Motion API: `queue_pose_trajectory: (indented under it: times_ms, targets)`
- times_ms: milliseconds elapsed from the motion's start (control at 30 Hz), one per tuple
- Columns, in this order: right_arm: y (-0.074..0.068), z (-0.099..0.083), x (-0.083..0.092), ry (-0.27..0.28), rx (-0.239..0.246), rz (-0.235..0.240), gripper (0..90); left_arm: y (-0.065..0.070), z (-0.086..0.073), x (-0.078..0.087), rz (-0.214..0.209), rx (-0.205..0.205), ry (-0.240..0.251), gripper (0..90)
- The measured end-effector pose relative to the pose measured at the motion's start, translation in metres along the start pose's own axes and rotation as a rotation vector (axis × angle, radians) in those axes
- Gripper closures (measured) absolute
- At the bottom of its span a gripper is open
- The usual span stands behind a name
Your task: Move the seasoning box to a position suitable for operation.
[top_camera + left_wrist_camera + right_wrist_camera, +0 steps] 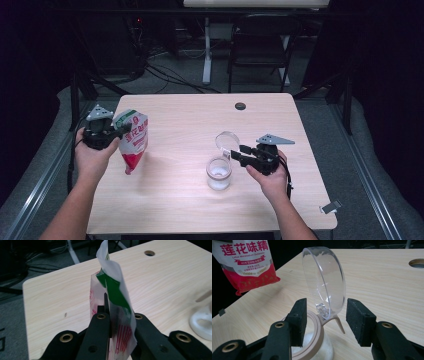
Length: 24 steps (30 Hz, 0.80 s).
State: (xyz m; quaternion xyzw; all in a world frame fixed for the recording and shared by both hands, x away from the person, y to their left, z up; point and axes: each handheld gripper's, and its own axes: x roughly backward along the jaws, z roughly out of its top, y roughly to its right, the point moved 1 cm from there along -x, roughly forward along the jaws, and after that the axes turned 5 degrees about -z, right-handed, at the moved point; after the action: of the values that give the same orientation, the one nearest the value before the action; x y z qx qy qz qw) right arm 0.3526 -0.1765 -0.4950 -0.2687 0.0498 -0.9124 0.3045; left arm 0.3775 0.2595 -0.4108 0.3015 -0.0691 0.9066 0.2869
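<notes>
High view has the left gripper [116, 131] pinching a bag [133, 140] above the table [180, 190], left gripper view shows the bag squeezed tight, and right gripper view shows wide jaws around the jar [312, 340] lid [324, 290], which might snap shut.

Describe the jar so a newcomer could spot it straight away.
On the light wooden table, look right of centre, just ahead of the right gripper. The jar stands there: small, clear, with white powder inside, a beige rim, and a round transparent hinged lid flipped open, unlike the red-and-white bag.
</notes>
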Motion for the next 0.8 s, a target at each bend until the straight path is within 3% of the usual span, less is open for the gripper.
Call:
queue_pose_trajectory:
  times_ms: [433,800]
  targets:
    - [-0.001,0.003,0.005,0.023,-0.014,0.013,51.3,0.051,0.006,-0.02,-0.137,-0.108,-0.013,89.9]
    - [-0.007,0.009,0.012,0.028,0.063,-0.022,50.4,0.084,-0.01,-0.034,-0.244,-0.178,-0.012,89.8]
